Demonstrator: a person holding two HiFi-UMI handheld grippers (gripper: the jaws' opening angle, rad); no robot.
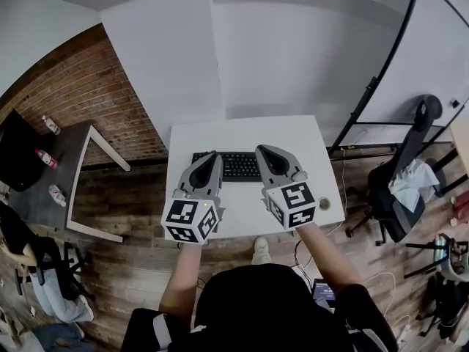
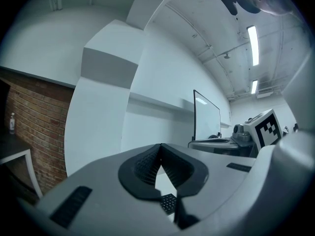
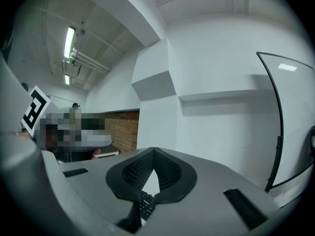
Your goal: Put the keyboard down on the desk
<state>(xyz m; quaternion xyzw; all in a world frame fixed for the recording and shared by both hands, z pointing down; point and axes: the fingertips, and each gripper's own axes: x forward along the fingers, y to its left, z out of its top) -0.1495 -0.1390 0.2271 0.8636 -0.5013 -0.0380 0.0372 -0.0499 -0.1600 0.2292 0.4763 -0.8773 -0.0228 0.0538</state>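
The left gripper point(image 1: 212, 155) and right gripper point(image 1: 261, 151) are smooth grey shells, narrowing to a point ahead of the marker cube point(image 1: 192, 221), which is white with black square patterns. Black ribbed pads point(image 2: 145, 165) line the jaws. Behind the cube, the person wears a black top point(image 1: 256, 299) with a black sleeve point(image 1: 359, 301).

We are in an office: a small white rectangular desk point(image 1: 242, 132) carries a black computer keyboard point(image 1: 240, 165). A black swivel office chair point(image 1: 399, 193) stands near it, beside a black-framed whiteboard point(image 1: 432, 57), and long fluorescent ceiling tubes point(image 2: 253, 44) shine overhead.
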